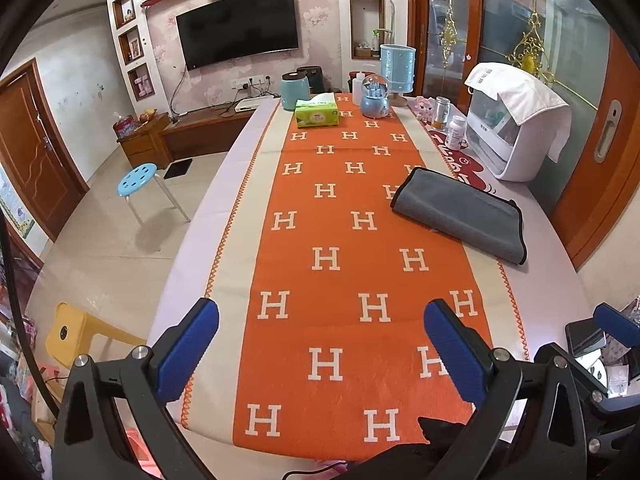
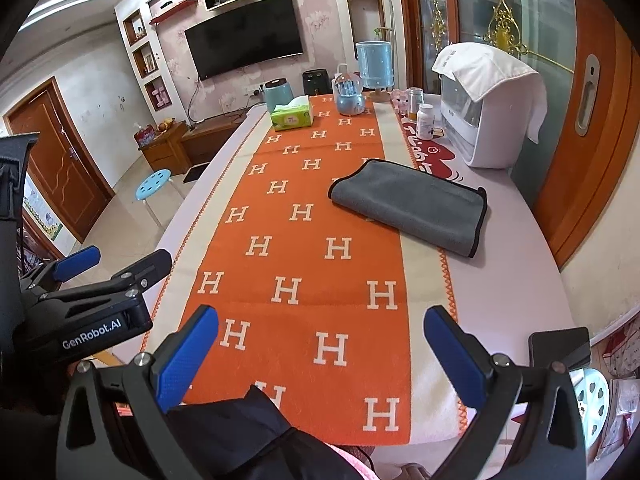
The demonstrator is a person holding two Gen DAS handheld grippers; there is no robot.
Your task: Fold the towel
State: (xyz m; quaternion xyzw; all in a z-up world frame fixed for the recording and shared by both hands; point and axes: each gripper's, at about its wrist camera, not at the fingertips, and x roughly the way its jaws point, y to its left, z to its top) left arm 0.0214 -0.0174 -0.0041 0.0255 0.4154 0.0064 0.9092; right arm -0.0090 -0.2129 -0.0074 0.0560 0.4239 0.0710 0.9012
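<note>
**One folded towel, both grippers empty**

We see the grey towel (image 1: 460, 216) (image 2: 412, 206) folded flat on the table's right side, half on the orange runner (image 1: 340, 240) (image 2: 304, 248). Our left gripper (image 1: 322, 344) and right gripper (image 2: 322, 344) hover near the table's near edge, jaws spread wide, well apart from the towel. Tissue box (image 1: 317, 114) sits at the far end.

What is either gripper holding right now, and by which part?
Nothing. The left gripper and right gripper both have jaws open and empty over the near table end. The folded grey towel lies apart, untouched.
</note>
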